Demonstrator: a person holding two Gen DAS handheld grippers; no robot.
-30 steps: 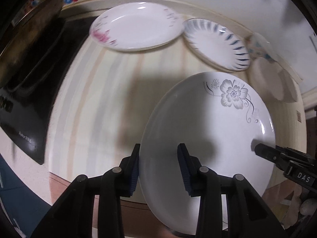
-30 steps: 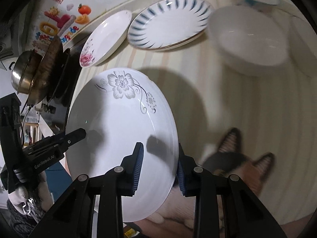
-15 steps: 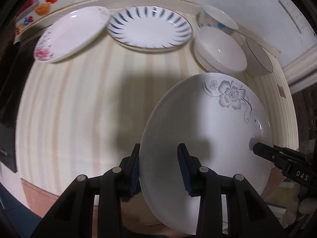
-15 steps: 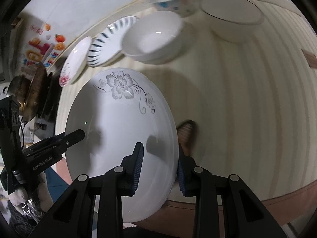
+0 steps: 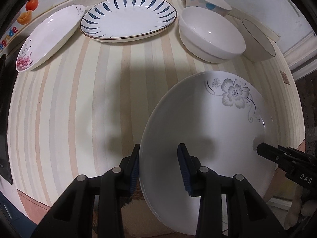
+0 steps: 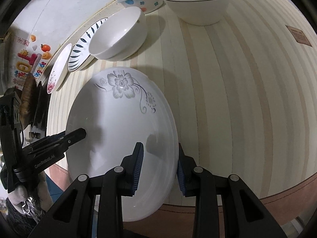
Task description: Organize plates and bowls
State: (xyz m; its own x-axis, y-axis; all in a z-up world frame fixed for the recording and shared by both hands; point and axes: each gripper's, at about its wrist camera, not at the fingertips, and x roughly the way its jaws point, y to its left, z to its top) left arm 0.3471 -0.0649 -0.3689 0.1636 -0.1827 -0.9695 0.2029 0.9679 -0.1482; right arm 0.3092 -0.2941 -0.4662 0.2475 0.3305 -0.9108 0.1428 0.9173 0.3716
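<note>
A white plate with a grey flower (image 5: pixel 208 138) is held over the front part of the striped table (image 5: pixel 79 99). My left gripper (image 5: pixel 159 158) is shut on the plate's left rim. My right gripper (image 6: pixel 158 158) is shut on the opposite rim of that plate (image 6: pixel 118 129). Each view shows the other gripper's tip on the far rim: the right gripper (image 5: pixel 263 151) and the left gripper (image 6: pixel 79 133). Along the back stand a pink-flower plate (image 5: pixel 47 39), a blue-striped plate (image 5: pixel 128 17), a plain white bowl (image 5: pixel 212 37), a dotted bowl (image 5: pixel 208 1) and a dark-rimmed bowl (image 5: pixel 257 39).
A black cooktop (image 5: pixel 4 119) borders the table on the left, with a pan (image 6: pixel 27 103) on it. The wall behind carries colourful stickers (image 6: pixel 29 59). The table's front edge (image 6: pixel 257 188) runs just under the grippers. A small label (image 6: pixel 299 35) is stuck on the table at right.
Both grippers have carried the grey-flower plate sideways, away from the cooktop, and a little lower. The bowls have come into full view. Both grips are unchanged.
</note>
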